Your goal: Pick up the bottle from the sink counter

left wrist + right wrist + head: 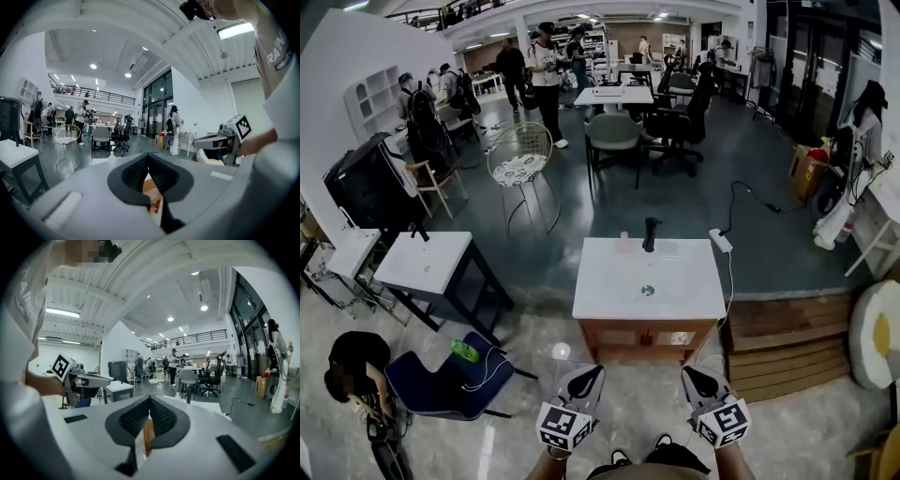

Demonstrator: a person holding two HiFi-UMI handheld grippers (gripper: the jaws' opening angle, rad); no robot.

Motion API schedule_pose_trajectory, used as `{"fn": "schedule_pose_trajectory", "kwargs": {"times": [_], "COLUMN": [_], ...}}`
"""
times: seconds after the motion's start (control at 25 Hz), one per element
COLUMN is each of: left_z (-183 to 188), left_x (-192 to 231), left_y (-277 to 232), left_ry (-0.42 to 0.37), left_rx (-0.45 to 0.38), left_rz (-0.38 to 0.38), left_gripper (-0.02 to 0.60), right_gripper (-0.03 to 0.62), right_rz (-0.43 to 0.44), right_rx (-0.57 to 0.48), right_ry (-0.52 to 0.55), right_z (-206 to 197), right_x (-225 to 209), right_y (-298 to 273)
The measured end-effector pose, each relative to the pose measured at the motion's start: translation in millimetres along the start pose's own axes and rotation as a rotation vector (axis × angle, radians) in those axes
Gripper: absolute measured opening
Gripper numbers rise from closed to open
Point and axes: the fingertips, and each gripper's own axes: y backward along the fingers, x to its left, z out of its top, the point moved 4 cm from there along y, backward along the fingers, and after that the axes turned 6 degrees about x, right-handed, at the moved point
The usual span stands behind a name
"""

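Observation:
A small pale bottle (624,242) stands at the back left of the white sink counter (609,291), beside a black faucet (651,232). Both grippers hover low in the head view, well short of the counter's front edge. My left gripper (587,379) is shut with nothing in it, and so is my right gripper (701,379). In the left gripper view the jaws (148,155) meet, and the bottle's top (111,157) peeks just over them. The right gripper view shows closed jaws (149,397), with the bottle (178,396) and faucet (189,393) beyond.
A white side table (422,262) stands to the left, with a blue chair (441,384) holding a green bottle (464,352) near it. Wooden pallets (783,342) lie right of the counter. A power strip (720,241) and cable trail behind. Chairs, desks and people fill the far room.

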Motion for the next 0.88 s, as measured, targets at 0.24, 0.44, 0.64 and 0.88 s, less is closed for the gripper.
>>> {"fn": "schedule_pose_trajectory", "kwargs": {"times": [0.24, 0.44, 0.64, 0.88], "left_z": [-10, 29, 67, 63], "left_x": [5, 7, 9, 7], "left_y": [-36, -70, -108, -154], "left_ry": [0.006, -0.056, -0.083, 0.011], "left_rx": [0.086, 0.046, 0.002, -0.005], "left_rz": [0.005, 0.066, 0.135, 0.203], "left_gripper": [0.009, 0.009, 0.009, 0.009], "right_gripper": [0.011, 0.011, 0.011, 0.011], "right_rz": [0.002, 0.014, 0.033, 0.095], "right_rx": [-0.029, -0.069, -0.094, -0.093], "right_ry": [-0.011, -0.022, -0.067, -0.050], "right_z": [4, 11, 10, 6], "right_x": [-36, -85, -141, -194], "right_y": [-22, -33, -47, -78]}}
